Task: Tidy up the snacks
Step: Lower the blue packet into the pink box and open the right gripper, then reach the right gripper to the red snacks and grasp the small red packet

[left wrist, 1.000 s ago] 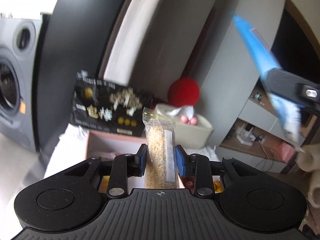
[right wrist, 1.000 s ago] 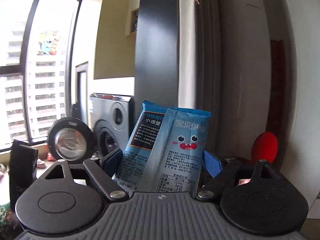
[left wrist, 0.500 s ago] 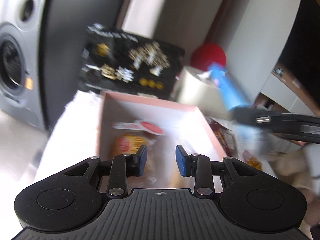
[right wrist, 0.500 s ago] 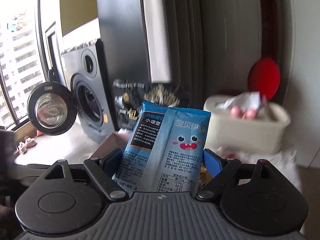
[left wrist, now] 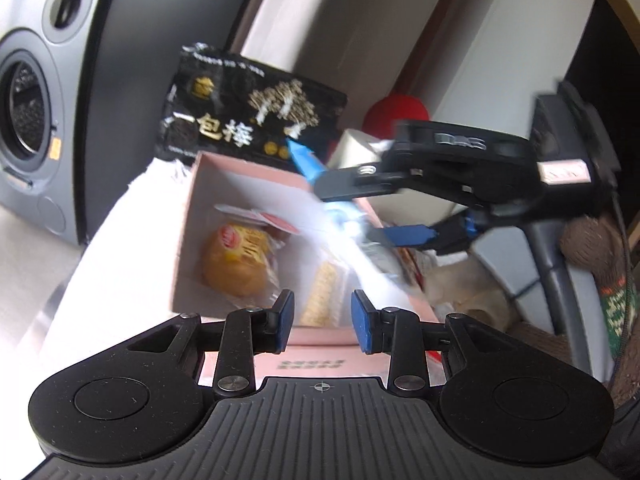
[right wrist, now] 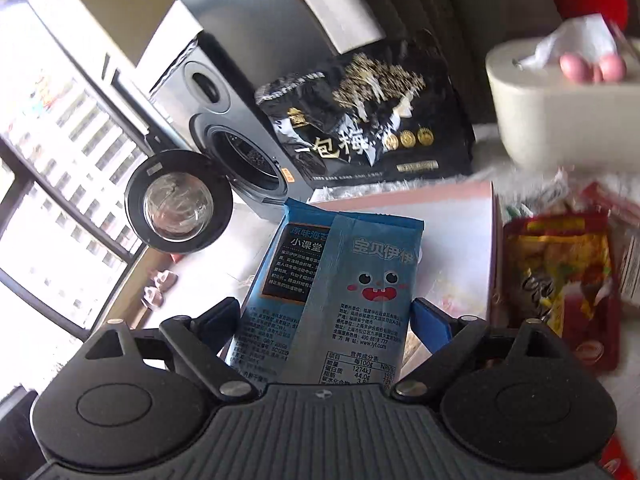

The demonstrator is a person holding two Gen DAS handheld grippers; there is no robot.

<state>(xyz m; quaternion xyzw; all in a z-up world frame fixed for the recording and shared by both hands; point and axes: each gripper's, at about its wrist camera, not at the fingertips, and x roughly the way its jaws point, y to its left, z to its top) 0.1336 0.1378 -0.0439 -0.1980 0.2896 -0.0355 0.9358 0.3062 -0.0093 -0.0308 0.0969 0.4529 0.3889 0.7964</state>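
Blue snack packet (right wrist: 340, 280) pinched between right fingers (right wrist: 430, 326) (over pink box (right wrist: 440, 200)).

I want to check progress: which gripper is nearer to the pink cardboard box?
Right gripper: it hangs above the pink cardboard box. Left gripper is at its near edge.

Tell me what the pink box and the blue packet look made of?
Pink box: likely cardboard, matte, judging by its thin flat walls and folded edges. Blue packet: probably plastic film, slightly glossy, with printed text, a crimped top edge and a soft bend where the right gripper holds it.
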